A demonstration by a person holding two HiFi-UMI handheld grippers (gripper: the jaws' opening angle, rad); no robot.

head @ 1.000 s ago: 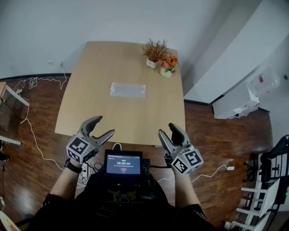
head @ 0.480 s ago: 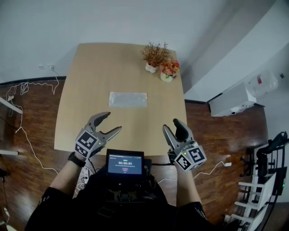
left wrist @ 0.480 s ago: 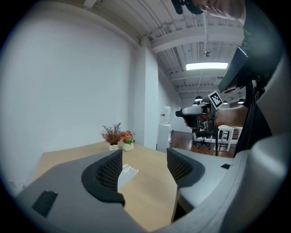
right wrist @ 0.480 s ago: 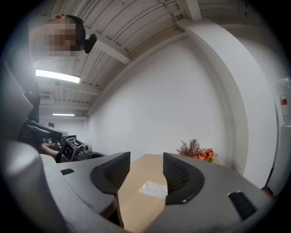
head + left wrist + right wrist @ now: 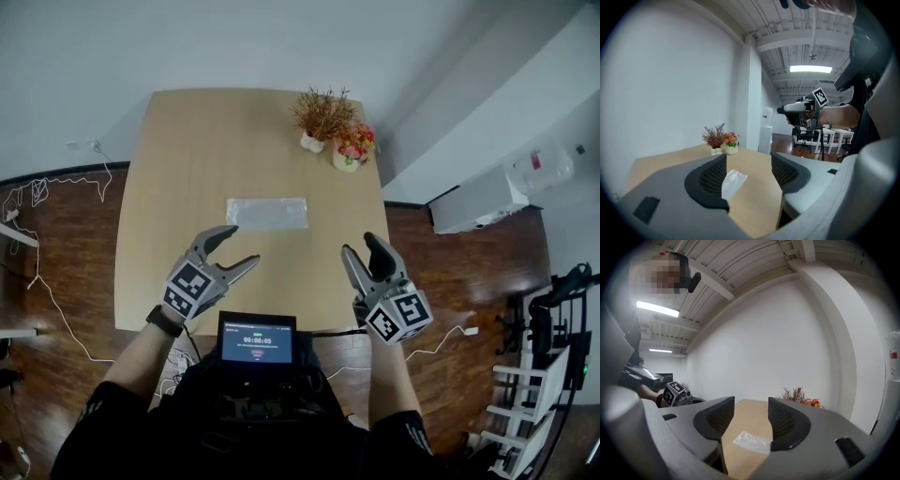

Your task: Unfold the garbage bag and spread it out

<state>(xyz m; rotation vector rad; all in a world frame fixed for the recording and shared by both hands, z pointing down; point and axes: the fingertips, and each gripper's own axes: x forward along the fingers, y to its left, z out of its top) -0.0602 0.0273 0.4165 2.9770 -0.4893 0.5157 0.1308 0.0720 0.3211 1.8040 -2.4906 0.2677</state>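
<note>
While the garbage bag lies folded flat at the middle of the desk, untouched, both grippers hang over the near edge. The left gripper is at 7 o'clock from the bag and the right gripper at 5 o'clock. Both are released and hold nothing; the left jaws have just been closing a little, with only air between them.

The bag looks thin, clear and slick on a smooth top, so jaw tips coming in low would likely skate over it or push it toward 12 o'clock instead of pinching an edge. A bite through every layer at once would probably keep the folds locked together. Pulling unevenly could swing the film toward the dried plant and the flower pot at 1 o'clock and tip them.

The desk is pale wood, otherwise bare, set against a white wall. Dark wooden floor surrounds it, with a loose white cable at 9 o'clock and a white cabinet at 3 o'clock.
</note>
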